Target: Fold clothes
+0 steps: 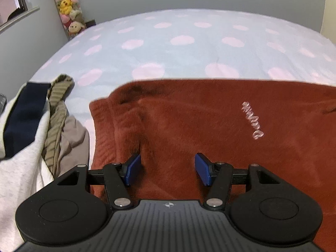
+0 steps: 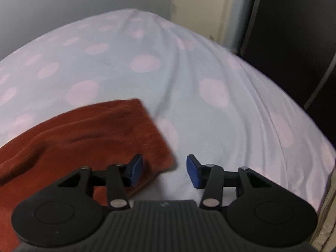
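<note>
The rust-red fleecy garment with a pale embroidered script [image 1: 210, 126] lies spread on the pale blue bedspread with pink spots [image 1: 168, 42], its long axis running nine to three o'clock. The left gripper [image 1: 168, 169] hangs over its ribbed end, jaws wide apart, holding nothing. The right gripper [image 2: 164, 171], equally agape and empty, has the opposite corner at its ten o'clock. A heap of grey, navy and olive clothes [image 1: 42, 130] sits at nine

Both tongs gape — the left tongs [image 1: 167, 169] and the right tongs [image 2: 164, 171] level, blue pads apart.
</note>
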